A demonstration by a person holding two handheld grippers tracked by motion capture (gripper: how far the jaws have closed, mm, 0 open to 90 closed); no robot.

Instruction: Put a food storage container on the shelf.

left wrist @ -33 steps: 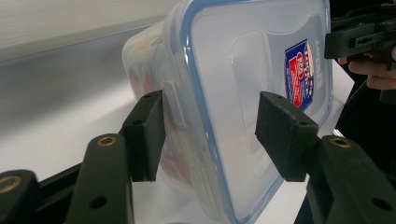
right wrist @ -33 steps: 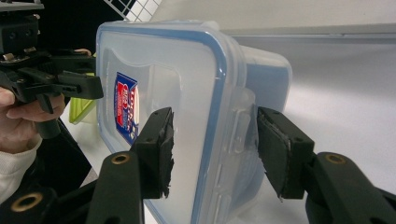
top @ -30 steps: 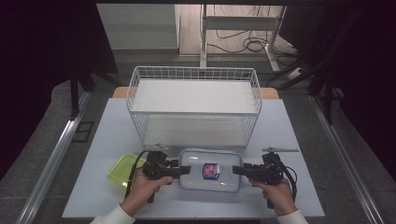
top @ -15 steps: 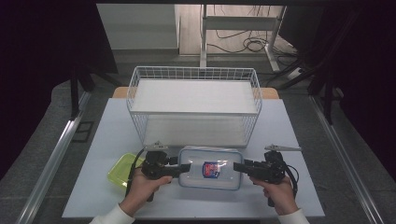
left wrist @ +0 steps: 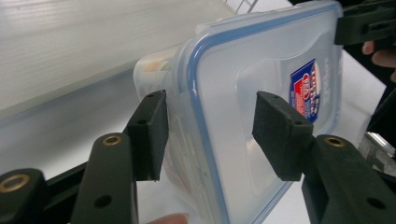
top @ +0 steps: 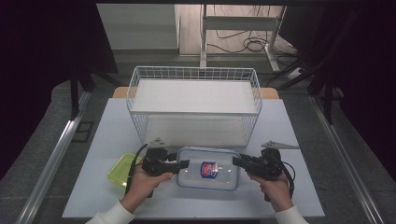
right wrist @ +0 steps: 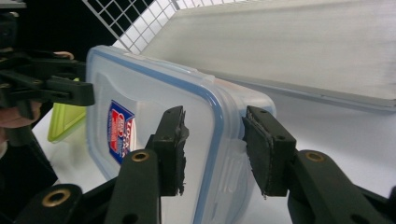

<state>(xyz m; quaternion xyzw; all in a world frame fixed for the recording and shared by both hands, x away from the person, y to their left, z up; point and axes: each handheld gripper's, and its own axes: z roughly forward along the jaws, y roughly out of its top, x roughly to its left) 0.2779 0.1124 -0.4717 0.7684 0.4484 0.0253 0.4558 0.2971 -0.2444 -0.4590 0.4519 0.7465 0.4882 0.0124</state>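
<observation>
desk [top: 289, 126]: carried all | basket [top: 194, 105]: far edge | box [top: 208, 168]: near edge, lidded | left claw [top: 184, 164]: spread astride box's end | right claw [top: 236, 161]: just closing astride opposite end, likely for two-handed lift

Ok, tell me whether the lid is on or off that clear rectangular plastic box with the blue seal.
On. The clear rectangular plastic box has its blue-rimmed lid seated flush across the top.

White wire basket [top: 194, 105], yellow-green lid, perhaps [top: 120, 169], pale table [top: 299, 186]
</observation>
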